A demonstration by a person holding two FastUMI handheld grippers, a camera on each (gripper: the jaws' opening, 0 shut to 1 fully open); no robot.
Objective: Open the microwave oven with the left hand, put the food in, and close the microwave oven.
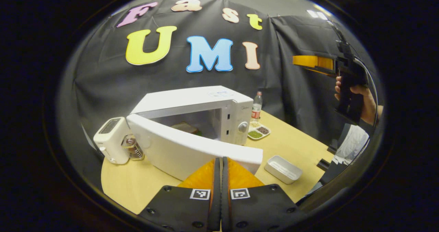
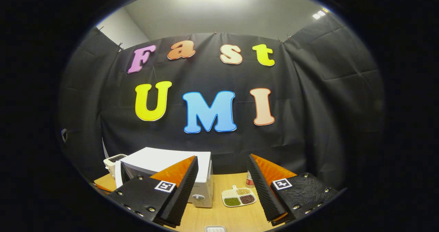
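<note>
My left gripper [image 1: 221, 177] sits pinched together, tips just at the microwave door's [image 1: 192, 149] free edge. That door is stiff and light on its hinge; I'd push its outer face. Food [image 1: 185, 126] lies inside the microwave [image 1: 202, 105]. My right gripper [image 2: 223, 187] hangs wide apart, empty.

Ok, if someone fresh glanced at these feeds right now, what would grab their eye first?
Probably the white microwave in the middle of the wooden table, its door swung wide with food already inside. The left gripper, fingers together, sits right at the door's outer edge. The right gripper is held high with its fingers spread, empty, and below it on the table lies a divided dish of beans.
</note>
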